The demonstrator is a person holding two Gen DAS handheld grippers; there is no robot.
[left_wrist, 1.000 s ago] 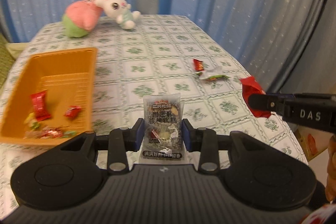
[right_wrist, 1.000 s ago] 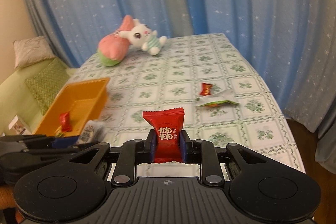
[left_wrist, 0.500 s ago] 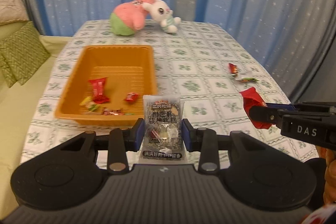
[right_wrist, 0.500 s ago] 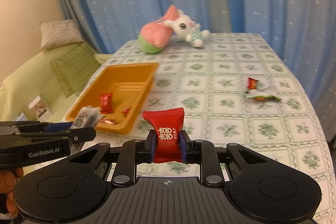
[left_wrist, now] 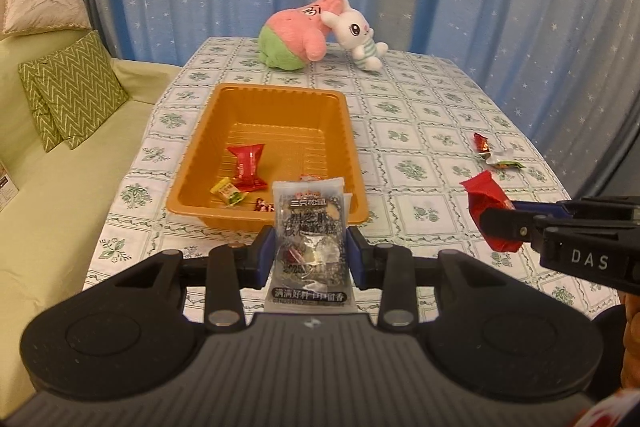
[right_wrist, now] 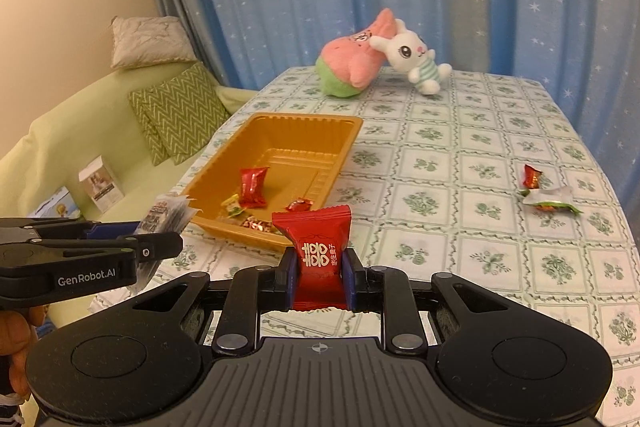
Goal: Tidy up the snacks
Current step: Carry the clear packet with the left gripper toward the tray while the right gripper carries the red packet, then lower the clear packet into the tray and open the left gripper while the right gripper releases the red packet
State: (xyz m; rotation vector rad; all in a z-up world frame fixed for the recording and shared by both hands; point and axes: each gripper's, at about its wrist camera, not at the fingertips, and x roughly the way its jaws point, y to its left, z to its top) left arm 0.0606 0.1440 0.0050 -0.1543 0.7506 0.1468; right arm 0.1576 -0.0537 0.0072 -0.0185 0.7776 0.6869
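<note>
Left gripper (left_wrist: 310, 253) pinches a clear cake sachet (left_wrist: 308, 239) by its side edges, held just short of the orange tray (left_wrist: 192, 167); right gripper (right_wrist: 319, 279) clamps a red candy packet (right_wrist: 318, 255) across its lower half, above the tablecloth (right_wrist: 480, 155). Both judged light, crinkly and slippery: hold at flat sealed margins, not the filled middle, which may crush

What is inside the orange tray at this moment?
The orange tray holds a large red candy, a smaller red one, a yellow-green sweet and some small wrappers by its near wall. The held red packet hides part of that near edge.
</note>
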